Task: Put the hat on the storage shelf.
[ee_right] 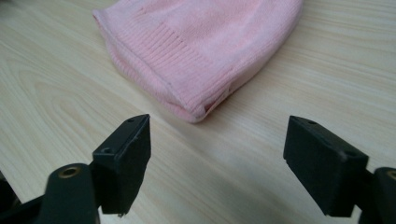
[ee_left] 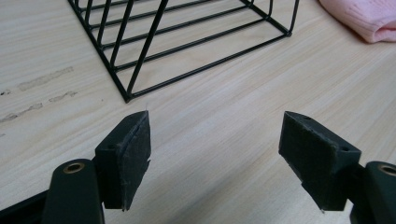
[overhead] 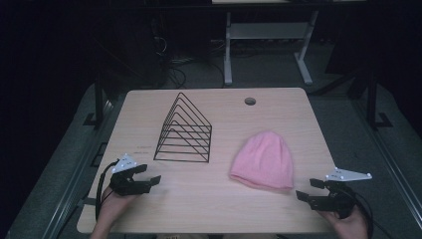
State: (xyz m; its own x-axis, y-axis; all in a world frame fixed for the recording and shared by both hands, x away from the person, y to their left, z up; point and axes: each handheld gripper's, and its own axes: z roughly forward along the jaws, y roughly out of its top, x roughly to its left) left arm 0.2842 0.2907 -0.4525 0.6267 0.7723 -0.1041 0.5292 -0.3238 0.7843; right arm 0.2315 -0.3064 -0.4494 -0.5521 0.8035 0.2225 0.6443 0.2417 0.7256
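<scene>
A pink knitted beanie (overhead: 263,161) lies flat on the right half of the wooden table (overhead: 219,199), its ribbed brim toward me. A black wire rack (overhead: 185,130) shaped like a row of triangles stands left of centre. My left gripper (overhead: 149,180) rests at the front left, open and empty, a little short of the rack's near corner (ee_left: 127,97). My right gripper (overhead: 307,190) sits at the front right, open and empty, just short of the beanie's brim corner (ee_right: 196,112). The beanie's edge (ee_left: 369,21) also shows at the top right of the left gripper view.
A round cable hole (overhead: 250,101) sits near the table's far edge. Beyond the table stands a white desk frame (overhead: 268,40) on a dark floor with cables. Bare wood lies between the two grippers along the front edge.
</scene>
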